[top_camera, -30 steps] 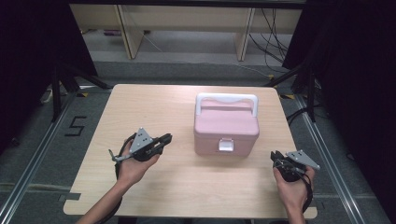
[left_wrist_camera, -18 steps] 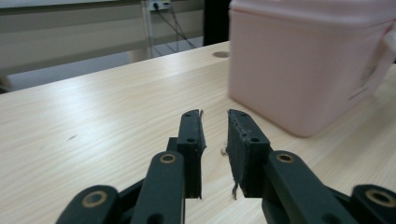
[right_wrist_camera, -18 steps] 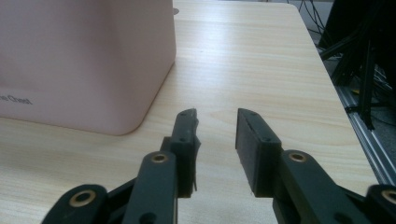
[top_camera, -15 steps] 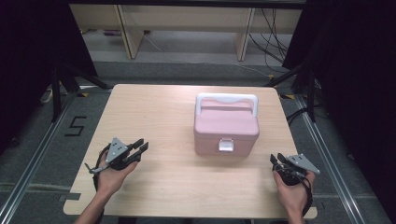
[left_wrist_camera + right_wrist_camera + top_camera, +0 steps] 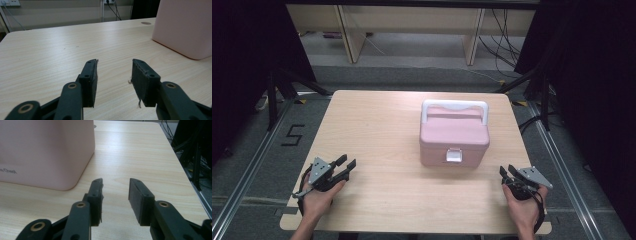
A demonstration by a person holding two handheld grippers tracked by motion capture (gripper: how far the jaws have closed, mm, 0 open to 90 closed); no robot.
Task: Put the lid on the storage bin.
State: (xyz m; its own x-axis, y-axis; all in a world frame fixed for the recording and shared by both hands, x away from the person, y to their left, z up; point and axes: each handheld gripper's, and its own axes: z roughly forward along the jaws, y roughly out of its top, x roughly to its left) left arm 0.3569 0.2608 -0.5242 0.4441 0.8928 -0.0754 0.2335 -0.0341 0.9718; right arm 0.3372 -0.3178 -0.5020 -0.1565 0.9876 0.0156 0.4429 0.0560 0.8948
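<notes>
A pink box [image 5: 454,137] with a white handle and a white front latch stands shut on the wooden table [image 5: 377,125], right of the middle. My left gripper [image 5: 347,162] rests low at the table's front left, far from the box; its jaws have just been opening and nothing lies between them. In the left gripper view the gripper [image 5: 114,65] is open and the box [image 5: 185,27] stands to the upper right. My right gripper [image 5: 507,170] sits at the front right, near the box's corner; its jaws have just been opening, empty. The right gripper view shows it [image 5: 115,182] open beside the box [image 5: 45,150].
The table's right edge [image 5: 185,177] runs close to my right gripper, with dark cables and stand legs beyond it. Shelving [image 5: 412,30] stands on the floor behind the table. A floor mark "5" [image 5: 292,135] lies to the left.
My left hand has drawn back toward the table's front left and sunk low. Both grippers' jaws stand wider apart than before. The right hand has hardly shifted.
</notes>
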